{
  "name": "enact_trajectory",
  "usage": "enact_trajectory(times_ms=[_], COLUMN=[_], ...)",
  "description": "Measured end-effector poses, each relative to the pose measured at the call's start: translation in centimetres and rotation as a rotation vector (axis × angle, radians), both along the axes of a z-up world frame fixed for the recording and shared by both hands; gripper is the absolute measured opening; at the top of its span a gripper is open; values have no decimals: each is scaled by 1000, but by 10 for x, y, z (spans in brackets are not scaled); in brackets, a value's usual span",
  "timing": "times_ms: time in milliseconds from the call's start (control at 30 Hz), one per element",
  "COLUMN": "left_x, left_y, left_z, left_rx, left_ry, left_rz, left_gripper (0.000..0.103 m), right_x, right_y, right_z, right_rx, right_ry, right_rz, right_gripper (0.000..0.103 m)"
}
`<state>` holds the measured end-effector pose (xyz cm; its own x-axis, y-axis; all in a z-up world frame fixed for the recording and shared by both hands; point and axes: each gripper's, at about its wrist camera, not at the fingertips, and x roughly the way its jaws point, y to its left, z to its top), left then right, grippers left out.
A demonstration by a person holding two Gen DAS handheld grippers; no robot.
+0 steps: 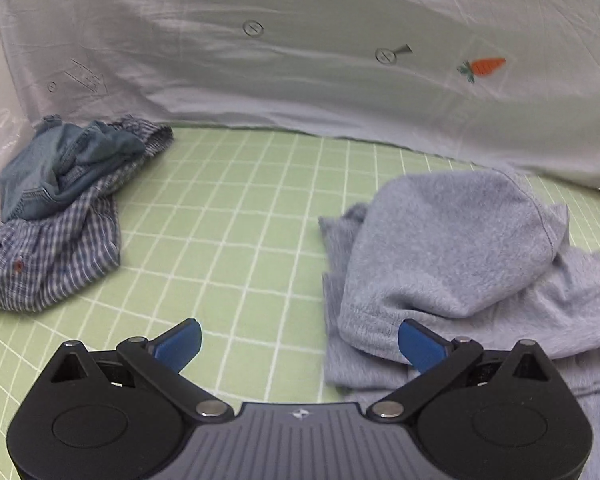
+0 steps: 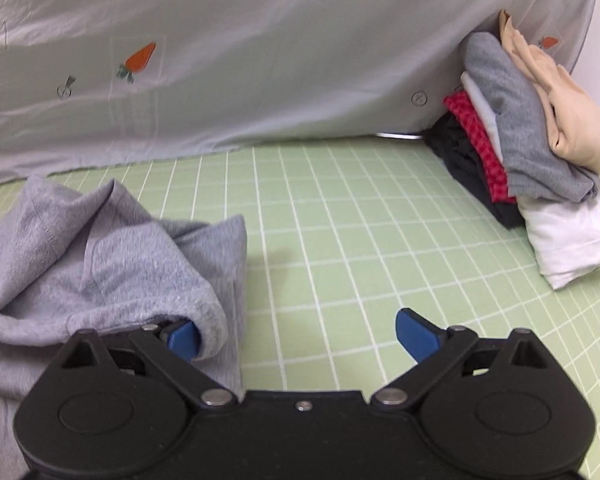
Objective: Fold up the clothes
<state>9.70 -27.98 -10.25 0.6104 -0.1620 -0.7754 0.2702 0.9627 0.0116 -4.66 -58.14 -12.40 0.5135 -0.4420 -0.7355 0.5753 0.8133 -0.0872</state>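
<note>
Pale sheet with carrot prints (image 1: 300,80) hangs along the back edge of my green grid counter (image 1: 240,220). The grey fleece garment (image 1: 460,248) sits crumpled mid-counter, toward the front. Stack of folded clothes (image 2: 532,160) is in the back right corner, checked and blue shorts (image 1: 60,216) by the left edge. My left tool (image 1: 298,344) and right tool (image 2: 296,334) are both spread wide, each with one blue fingertip at the fleece.
</note>
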Motion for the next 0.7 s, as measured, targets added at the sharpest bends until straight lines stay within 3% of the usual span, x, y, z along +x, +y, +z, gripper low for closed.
enact_trajectory(times_ms=[100, 233, 467, 700], left_x=[-2, 1, 8, 14], left_y=[1, -2, -3, 0], left_z=[5, 3, -11, -28], left_rx=[-35, -20, 2, 37], left_ry=[-13, -14, 46, 122], left_rz=[-17, -13, 1, 40], left_gripper=[103, 103, 103, 103], right_x=[0, -4, -9, -2], right_y=[9, 18, 12, 0], right_z=[0, 5, 7, -16], right_rx=[4, 26, 82, 148], right_ry=[16, 7, -29, 29], right_rz=[25, 59, 32, -14], right_gripper=[99, 99, 100, 100])
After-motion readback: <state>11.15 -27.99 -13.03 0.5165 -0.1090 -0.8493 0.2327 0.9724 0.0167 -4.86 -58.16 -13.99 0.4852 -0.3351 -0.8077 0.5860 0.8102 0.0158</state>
